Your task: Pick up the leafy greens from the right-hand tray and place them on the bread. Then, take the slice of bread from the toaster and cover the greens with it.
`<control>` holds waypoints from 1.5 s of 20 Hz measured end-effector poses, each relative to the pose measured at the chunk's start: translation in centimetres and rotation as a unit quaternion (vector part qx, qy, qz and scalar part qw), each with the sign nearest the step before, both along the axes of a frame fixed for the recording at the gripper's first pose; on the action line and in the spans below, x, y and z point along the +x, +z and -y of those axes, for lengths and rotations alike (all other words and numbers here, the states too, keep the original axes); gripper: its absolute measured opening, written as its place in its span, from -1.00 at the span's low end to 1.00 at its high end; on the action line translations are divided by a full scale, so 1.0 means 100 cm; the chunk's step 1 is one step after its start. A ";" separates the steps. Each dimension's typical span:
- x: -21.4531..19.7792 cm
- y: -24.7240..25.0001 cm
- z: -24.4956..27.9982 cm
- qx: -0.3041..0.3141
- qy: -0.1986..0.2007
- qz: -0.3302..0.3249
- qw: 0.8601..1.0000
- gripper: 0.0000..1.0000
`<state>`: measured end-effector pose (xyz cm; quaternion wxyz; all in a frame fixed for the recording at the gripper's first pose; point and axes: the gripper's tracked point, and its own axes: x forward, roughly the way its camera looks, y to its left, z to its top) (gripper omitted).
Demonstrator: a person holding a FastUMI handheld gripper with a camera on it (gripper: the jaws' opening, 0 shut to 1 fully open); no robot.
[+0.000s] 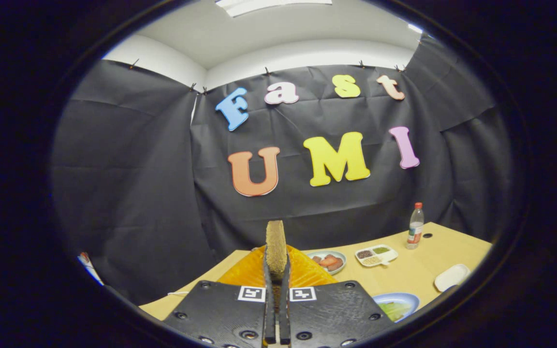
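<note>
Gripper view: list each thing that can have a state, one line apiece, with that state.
Gripper: shut on the bread slice, both fingers pressing its faces.
Bread slice: held upright on edge, raised above the table.
Toaster: orange, just beyond the fingers.
Blue plate: holds greens.
Bottle: upright, capped.
Divided dish: compartments filled.
White tray: looks empty.
Bowl: holds reddish food.

Flat plates with screws and two square coded tags behind the claw [277, 270].
</note>
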<state>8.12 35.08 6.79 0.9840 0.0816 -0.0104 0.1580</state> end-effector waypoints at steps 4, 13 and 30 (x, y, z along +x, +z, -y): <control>-0.001 -0.010 0.035 -0.002 -0.023 -0.007 1.000 -0.93; 0.021 -0.086 0.097 -0.016 -0.068 -0.068 0.995 -0.93; 0.041 -0.191 0.144 0.089 -0.059 -0.191 0.976 -0.94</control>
